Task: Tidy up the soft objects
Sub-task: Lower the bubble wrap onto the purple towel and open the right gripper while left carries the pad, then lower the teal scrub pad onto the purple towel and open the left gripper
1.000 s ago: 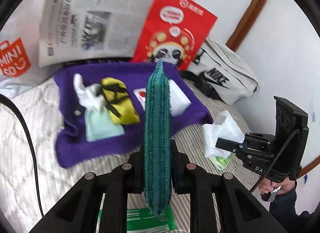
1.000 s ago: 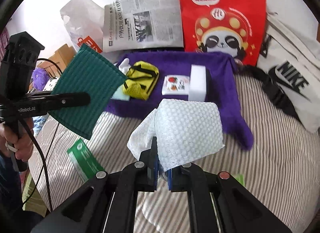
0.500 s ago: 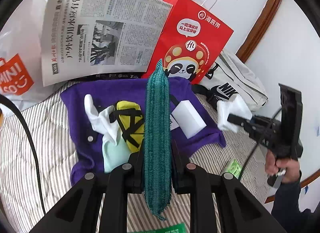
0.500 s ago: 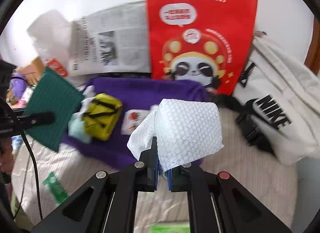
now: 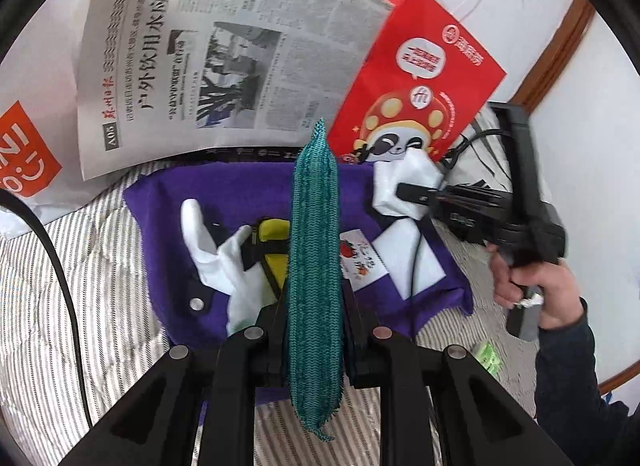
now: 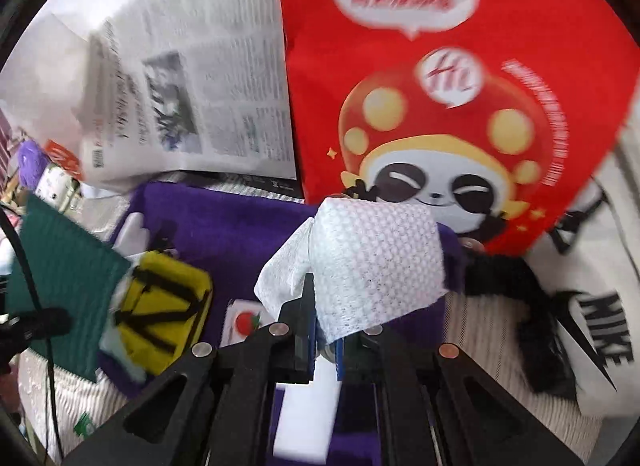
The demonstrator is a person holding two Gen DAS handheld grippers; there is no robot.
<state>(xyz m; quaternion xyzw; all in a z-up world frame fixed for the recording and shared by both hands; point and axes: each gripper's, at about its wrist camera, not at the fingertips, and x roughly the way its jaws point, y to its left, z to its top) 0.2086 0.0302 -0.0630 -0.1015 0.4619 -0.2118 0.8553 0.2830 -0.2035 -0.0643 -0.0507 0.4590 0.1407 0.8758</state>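
Now both claws sit closer to the purple cloth [image 5: 248,193] than a second ago. Left claw [image 5: 314,330] pinches the green knit pad [image 5: 314,266] edge-on between its jaws, same grip as before; the pad stands upright ahead of the claw, its bottom end hanging below the jaws. Beyond the pad, on the cloth: white glove [image 5: 212,242] to the left, yellow pouch [image 5: 276,242] just behind the pad, strawberry packet [image 5: 362,262] and white block [image 5: 412,258] to the right.

Right claw [image 6: 325,330] is pressed together on the white wipe [image 6: 372,262], grip unchanged. A second ago it hung over striped bedding, well right of the cloth; now it is above the cloth's far right corner, directly in front of the red bag [image 6: 460,105], which fills its view with motion blur. In the left view the wipe [image 5: 404,185] hangs above the white block. The hand [image 5: 532,286] holding this claw shows at the right.

Newspaper [image 5: 224,61] and red bag lean against the wall behind the cloth.
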